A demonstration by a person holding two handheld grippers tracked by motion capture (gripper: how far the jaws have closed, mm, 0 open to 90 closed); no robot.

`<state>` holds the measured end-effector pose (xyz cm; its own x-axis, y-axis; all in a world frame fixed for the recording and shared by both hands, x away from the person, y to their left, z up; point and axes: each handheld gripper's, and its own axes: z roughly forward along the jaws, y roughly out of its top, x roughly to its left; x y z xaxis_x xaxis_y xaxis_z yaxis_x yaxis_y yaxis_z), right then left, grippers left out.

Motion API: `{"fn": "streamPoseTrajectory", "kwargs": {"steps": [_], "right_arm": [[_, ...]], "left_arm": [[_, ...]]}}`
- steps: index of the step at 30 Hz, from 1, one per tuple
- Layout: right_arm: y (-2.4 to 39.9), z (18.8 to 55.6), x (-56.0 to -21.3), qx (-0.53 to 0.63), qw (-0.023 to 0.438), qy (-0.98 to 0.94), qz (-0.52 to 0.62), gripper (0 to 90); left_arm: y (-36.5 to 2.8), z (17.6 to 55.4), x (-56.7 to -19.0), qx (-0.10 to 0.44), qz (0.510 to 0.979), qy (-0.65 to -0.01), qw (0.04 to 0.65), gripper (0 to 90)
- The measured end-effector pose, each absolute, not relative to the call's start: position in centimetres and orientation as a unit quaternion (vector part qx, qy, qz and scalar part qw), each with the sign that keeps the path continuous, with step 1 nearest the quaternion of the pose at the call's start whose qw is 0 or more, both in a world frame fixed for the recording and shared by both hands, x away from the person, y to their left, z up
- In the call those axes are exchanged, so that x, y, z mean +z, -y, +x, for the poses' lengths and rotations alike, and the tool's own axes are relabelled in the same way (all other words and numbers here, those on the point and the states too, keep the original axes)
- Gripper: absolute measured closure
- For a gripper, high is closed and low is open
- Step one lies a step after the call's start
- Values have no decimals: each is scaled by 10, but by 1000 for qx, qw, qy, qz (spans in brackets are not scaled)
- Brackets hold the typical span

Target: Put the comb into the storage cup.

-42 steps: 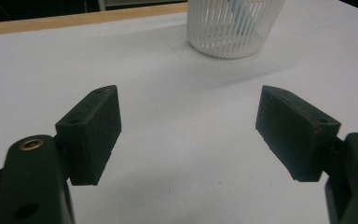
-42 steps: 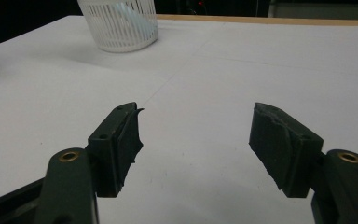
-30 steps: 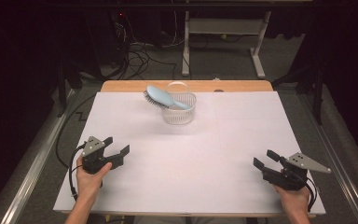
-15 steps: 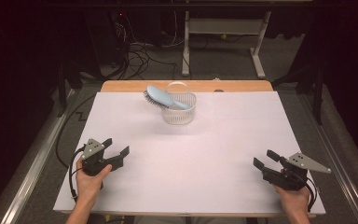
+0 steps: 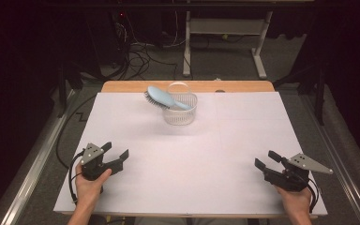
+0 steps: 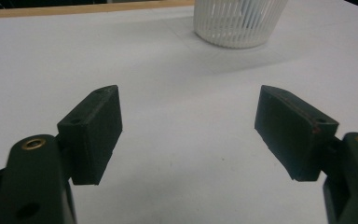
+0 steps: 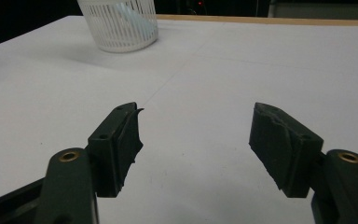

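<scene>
White table (image 5: 187,178): hairbrush (image 5: 165,98) resting across basket (image 5: 180,114)

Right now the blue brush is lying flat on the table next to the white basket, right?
Not quite. The brush isn't flat on the table: the high view shows it resting across the rim of the basket, one end inside, its bristled head sticking out over the side.
</scene>
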<state>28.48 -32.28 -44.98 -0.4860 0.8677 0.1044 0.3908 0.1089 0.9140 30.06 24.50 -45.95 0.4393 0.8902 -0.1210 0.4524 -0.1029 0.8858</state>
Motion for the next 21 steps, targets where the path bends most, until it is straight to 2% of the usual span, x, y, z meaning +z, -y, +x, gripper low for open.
{"fn": "streamPoseTrajectory", "kwargs": {"steps": [21], "right_arm": [[323, 284, -450, 497, 240, -705, 446, 337]], "left_arm": [[-247, 292, -463, 234, 697, -481, 478, 241]]}}
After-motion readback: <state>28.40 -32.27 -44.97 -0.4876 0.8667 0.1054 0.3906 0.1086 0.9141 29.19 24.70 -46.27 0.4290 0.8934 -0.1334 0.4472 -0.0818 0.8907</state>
